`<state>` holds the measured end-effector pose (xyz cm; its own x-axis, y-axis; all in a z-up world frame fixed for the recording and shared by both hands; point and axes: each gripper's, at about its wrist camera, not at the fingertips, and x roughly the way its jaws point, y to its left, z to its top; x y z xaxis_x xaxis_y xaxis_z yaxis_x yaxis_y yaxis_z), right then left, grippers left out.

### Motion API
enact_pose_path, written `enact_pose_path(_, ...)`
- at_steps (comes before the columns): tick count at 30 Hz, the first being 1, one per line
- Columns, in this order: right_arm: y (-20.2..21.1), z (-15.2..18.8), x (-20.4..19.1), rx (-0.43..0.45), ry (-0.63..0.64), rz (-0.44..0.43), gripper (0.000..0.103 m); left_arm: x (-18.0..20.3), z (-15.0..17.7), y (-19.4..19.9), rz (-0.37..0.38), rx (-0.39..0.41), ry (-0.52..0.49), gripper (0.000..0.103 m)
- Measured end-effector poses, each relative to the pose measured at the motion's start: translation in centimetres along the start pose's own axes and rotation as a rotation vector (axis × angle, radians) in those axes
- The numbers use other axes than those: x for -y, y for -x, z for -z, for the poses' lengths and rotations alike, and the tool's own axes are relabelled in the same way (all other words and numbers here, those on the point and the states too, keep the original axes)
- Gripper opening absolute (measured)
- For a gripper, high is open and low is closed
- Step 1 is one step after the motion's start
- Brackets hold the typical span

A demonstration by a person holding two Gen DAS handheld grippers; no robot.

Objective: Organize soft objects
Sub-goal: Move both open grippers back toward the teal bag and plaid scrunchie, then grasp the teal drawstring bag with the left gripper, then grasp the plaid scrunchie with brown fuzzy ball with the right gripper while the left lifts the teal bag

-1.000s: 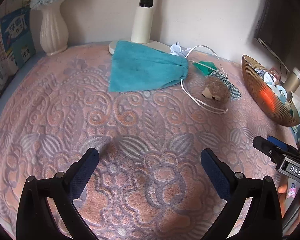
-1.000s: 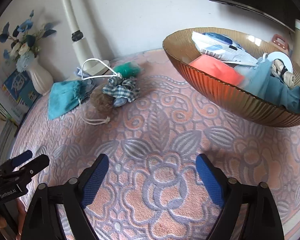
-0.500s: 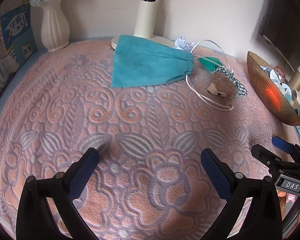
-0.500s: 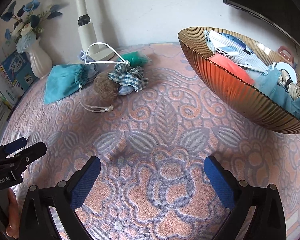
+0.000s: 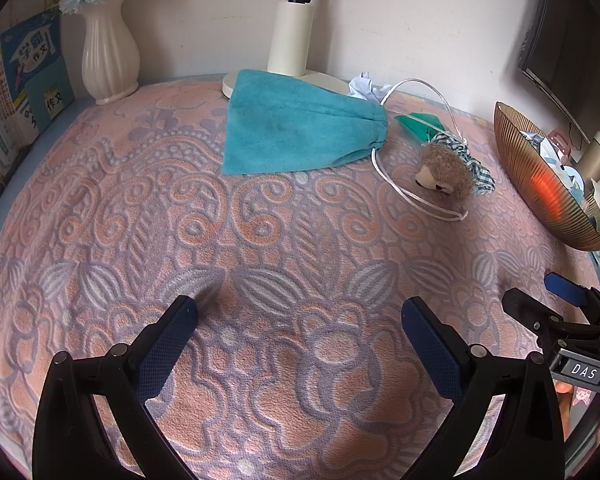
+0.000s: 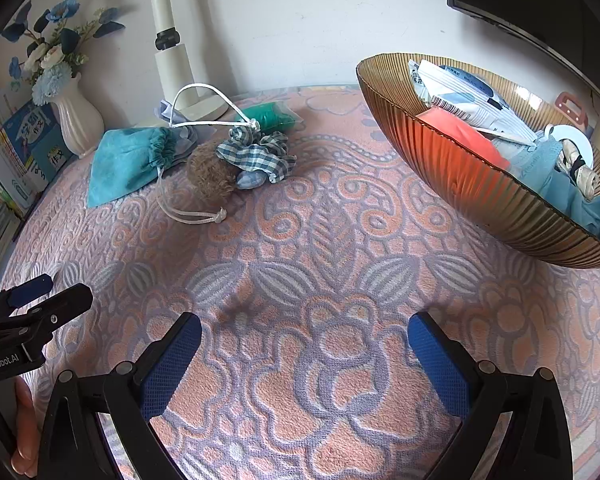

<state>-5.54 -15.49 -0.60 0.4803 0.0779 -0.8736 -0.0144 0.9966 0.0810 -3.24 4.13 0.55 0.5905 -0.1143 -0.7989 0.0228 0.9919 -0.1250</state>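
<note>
A teal drawstring pouch [image 5: 296,136] [image 6: 128,160] lies flat on the patterned cloth near the lamp base, its white cord [image 5: 416,196] looping out. Beside it sit a small brown hedgehog plush [image 5: 444,170] [image 6: 212,176], a checked scrunchie [image 6: 256,152] and a green soft item [image 6: 274,116]. My left gripper [image 5: 300,314] hovers over bare cloth, open and holding nothing, well short of the pouch. My right gripper [image 6: 304,326] is also open with nothing between its fingers; it shows at the left wrist view's right edge [image 5: 540,300].
A ribbed amber bowl [image 6: 460,168] [image 5: 540,184] holding packets and cloth stands at the right. A white vase [image 5: 108,52] with blue flowers, books [image 5: 24,84] and a lamp post [image 5: 292,36] line the back wall. A dark screen [image 6: 540,0] hangs upper right.
The right gripper's jaws have spread wider. Both views have shifted slightly, with the soft items now sitting a little further from the grippers in the frames.
</note>
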Motion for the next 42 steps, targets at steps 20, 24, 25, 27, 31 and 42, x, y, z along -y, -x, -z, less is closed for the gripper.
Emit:
enact_pose_path(20,-1.1,-1.9,-1.4,-0.166,0.089,-0.053,0.103,-3.6,-4.6,4.1,0.128,0.022,0.068,0.102)
enact_pose_path(24,-0.6,-4.3,-1.5,-0.126,-0.019,-0.266,0.103,-4.2,-8.6,2.0,0.126,0.021,0.052,0.102)
enact_pose_path(25,-0.7,-4.9,-1.5,-0.104,-0.038,-0.276,0.103,-4.3,-9.1,1.0,0.138,0.01,0.067,0.102)
enact_pose_path(27,-1.4,-5.7,-1.2,-0.074,-0.064,-0.261,0.098,-5.3,-10.3,-1.6,0.175,-0.016,0.132,0.102)
enact_pose_path(31,-3.6,-7.2,0.0,-0.082,-0.151,-0.334,0.077,-6.2,-11.4,-4.9,0.219,-0.025,0.2,0.1)
enact_pose_path(42,-6.1,-9.3,-1.6,0.012,-0.193,-0.248,0.062,-4.6,-11.6,-7.3,0.243,-0.004,0.137,0.015)
